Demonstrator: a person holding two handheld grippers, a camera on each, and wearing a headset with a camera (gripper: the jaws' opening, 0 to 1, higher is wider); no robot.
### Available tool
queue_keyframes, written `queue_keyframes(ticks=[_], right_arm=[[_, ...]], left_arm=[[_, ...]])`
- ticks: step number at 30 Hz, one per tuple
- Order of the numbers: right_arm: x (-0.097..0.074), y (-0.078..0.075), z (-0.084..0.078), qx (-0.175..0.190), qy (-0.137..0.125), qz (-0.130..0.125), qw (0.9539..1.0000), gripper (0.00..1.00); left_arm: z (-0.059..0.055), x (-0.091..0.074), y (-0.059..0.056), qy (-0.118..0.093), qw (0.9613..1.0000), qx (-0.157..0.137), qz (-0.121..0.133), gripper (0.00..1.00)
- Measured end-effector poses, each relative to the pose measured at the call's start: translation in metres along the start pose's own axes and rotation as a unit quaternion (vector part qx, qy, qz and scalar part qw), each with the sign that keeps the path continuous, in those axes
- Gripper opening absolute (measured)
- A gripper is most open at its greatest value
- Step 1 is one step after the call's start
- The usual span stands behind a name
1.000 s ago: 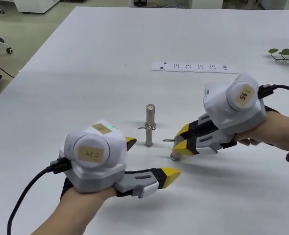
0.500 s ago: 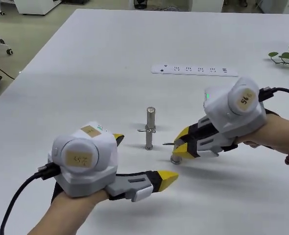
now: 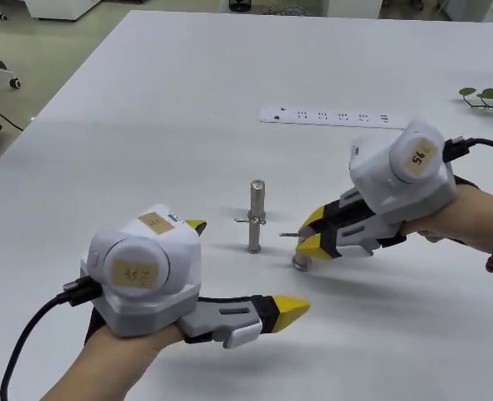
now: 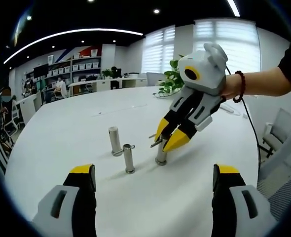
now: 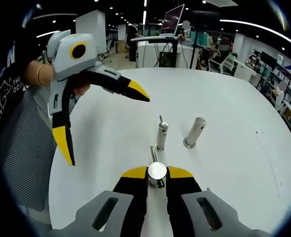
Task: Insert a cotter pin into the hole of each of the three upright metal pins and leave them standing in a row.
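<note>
Right gripper point(image 3: 307, 236), clamped on a cotter pin point(image 3: 287, 236), could tip the metal pin point(image 3: 300, 264) beneath its tips with a skewed push; left gripper point(image 3: 248, 265) hovers, jaws apart.

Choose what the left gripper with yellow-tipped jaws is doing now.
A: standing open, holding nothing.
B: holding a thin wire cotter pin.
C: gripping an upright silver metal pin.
A: in the left gripper view the left gripper has its jaws wide apart with nothing between them; the thin wire cotter pin is held by the right gripper.
</note>
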State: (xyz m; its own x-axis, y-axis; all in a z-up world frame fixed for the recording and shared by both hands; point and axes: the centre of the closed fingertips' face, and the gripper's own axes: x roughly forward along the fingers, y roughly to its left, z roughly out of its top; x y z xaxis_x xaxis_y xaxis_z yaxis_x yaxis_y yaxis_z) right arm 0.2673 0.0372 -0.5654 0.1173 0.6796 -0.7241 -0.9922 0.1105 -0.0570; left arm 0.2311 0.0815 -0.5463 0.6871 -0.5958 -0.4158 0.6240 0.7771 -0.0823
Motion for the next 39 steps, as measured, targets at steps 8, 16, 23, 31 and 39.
queue_keyframes(ticks=[8, 16, 23, 31, 39], right_arm=[[0.0, -0.006, 0.001, 0.002, 0.002, -0.002, 1.0, 0.08], [0.004, -0.009, -0.001, 0.003, 0.007, 0.001, 1.0, 0.08], [0.005, -0.013, 0.0, 0.006, 0.006, 0.0, 1.0, 0.08], [0.005, -0.014, -0.001, 0.008, 0.001, 0.012, 0.9999, 0.09], [0.005, -0.017, 0.0, 0.002, 0.004, 0.012, 0.9999, 0.09]], left_arm=[[-0.002, -0.002, 0.005, 0.002, 0.9999, -0.011, 0.004, 0.99], [-0.004, -0.002, 0.005, 0.005, 0.9999, -0.015, 0.003, 0.98], [-0.003, -0.002, 0.004, 0.003, 0.9999, -0.013, 0.0, 0.98], [-0.004, -0.001, 0.001, 0.005, 0.9999, -0.013, -0.004, 0.97], [-0.004, 0.0, 0.001, 0.004, 0.9999, -0.011, -0.005, 0.98]])
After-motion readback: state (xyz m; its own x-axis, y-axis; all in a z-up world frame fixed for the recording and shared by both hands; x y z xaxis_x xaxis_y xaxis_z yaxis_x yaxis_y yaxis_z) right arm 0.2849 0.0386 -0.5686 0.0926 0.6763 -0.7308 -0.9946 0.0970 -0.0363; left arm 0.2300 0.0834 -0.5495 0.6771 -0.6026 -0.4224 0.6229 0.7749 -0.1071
